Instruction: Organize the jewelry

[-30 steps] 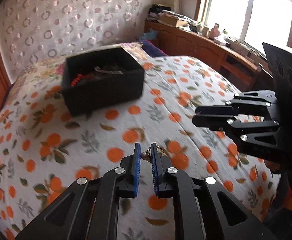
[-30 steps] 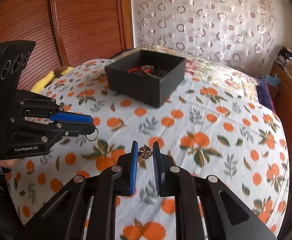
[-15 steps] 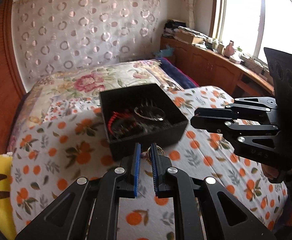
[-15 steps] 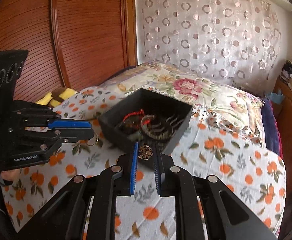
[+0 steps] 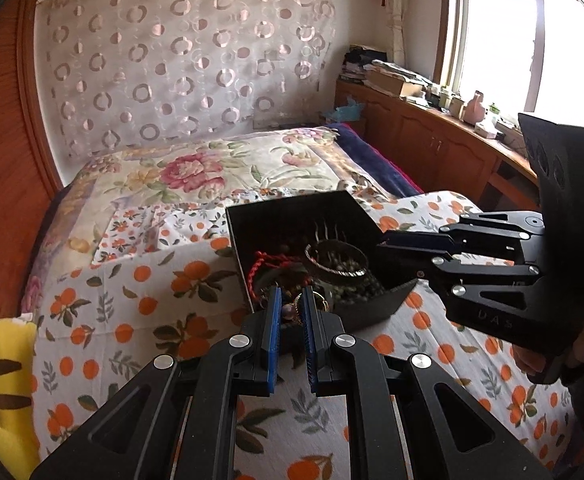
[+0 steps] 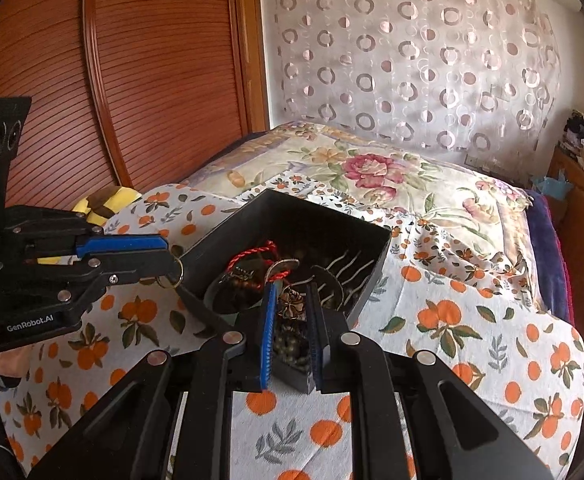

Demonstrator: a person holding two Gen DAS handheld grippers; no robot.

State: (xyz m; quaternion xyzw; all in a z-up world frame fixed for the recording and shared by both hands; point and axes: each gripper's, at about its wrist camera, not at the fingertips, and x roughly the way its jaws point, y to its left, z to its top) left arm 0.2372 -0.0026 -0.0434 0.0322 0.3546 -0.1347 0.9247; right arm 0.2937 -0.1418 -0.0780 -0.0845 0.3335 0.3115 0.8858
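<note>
The black box [image 5: 292, 216] sits on the orange-print bedspread [image 5: 140, 320] at the centre of the left wrist view, full of tangled pieces: a red cord bracelet [image 5: 260, 266], a silver bangle [image 5: 336, 260], dark beads, and a hair comb [image 6: 346, 266] against its far wall. Behind it lies a floral quilt [image 5: 196, 168], with a circle-patterned curtain [image 5: 180, 60] across the upper frame. A yellow plush toy [image 5: 0, 380] lies at the lower left edge, and a wooden cabinet [image 5: 424, 144] cluttered with odds and ends runs under the window at upper right.

The left gripper [image 5: 291, 312] comes up from the bottom centre, its tips just over the box's near rim, pinching a small ring charm [image 5: 292, 310] with a bead on it. In the right wrist view the same gripper [image 6: 170, 262] reaches in level from the left edge, the ring [image 6: 174, 274] dangling at the box's corner.

The right gripper [image 6: 290, 306] points down over the near part of the box, its blue pads [image 6: 269, 320] closed on a bronze flower pendant [image 6: 291, 304] held above the beads. In the left wrist view it enters from the right edge, its tip over the box's right side.
</note>
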